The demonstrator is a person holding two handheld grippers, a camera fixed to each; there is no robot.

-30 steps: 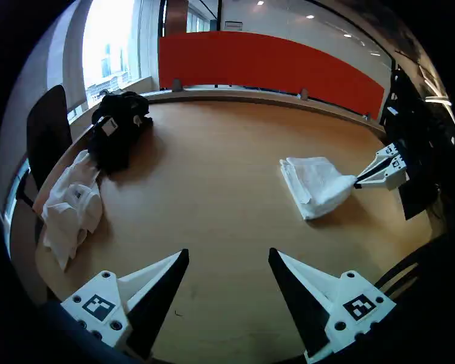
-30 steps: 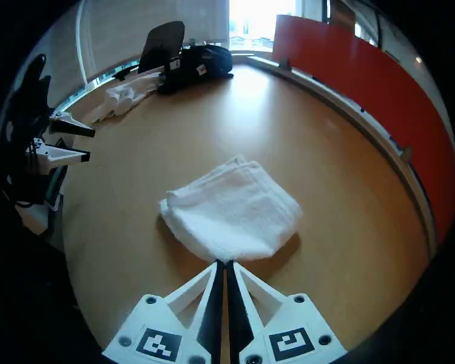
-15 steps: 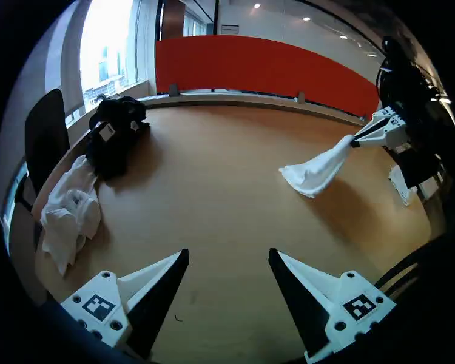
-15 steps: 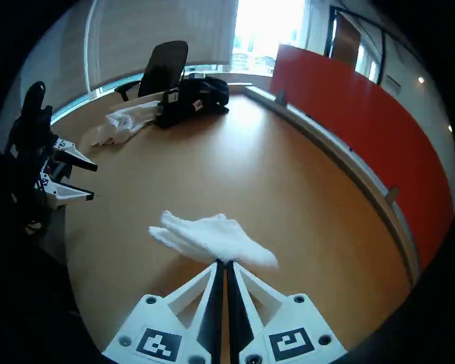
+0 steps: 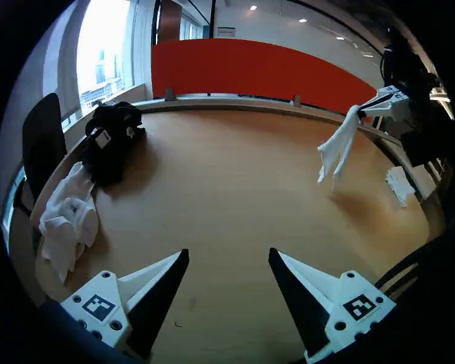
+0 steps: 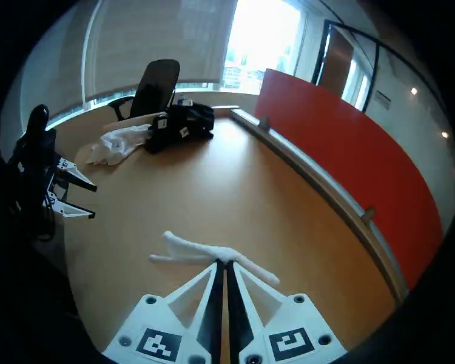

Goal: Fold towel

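**A:** How far along is the folding?

**B:** Hardly begun, I'd say. Nearest first: the left hand-held gripper (image 5: 227, 251) has its fingers wide apart with nothing between them. It is low over a bare stretch of the worktop (image 5: 227, 182).

**A:** And the other one?

**B:** The right hand-held gripper (image 6: 226, 262) has its fingers pressed together on one bit of the towel (image 6: 194, 249). Corner or edge, I cannot tell. In the left gripper view the towel hangs from it as a long limp strip. Its lower end looks clear of the worktop, with a shadow just beyond it.

**A:** So no fold in it yet?

**B:** None that I can make out; it is bunched and dangling. I judge everything is left to do. It must be spread flat or taken at a second corner by the free hand-held gripper, then brought edge to edge and set down.

**A:** Is anything in the way?

**B:** Not near the towel. A small white cloth (image 5: 400, 185) lies by the right edge, though I cannot tell whether it is on the worktop. At the far left a heap of white cloth (image 5: 67, 218) sits just beside a black bag (image 5: 112, 136), with a chair (image 5: 42, 142) behind them. A red screen (image 5: 264, 67) runs along the far side. All of these are well apart from the towel.
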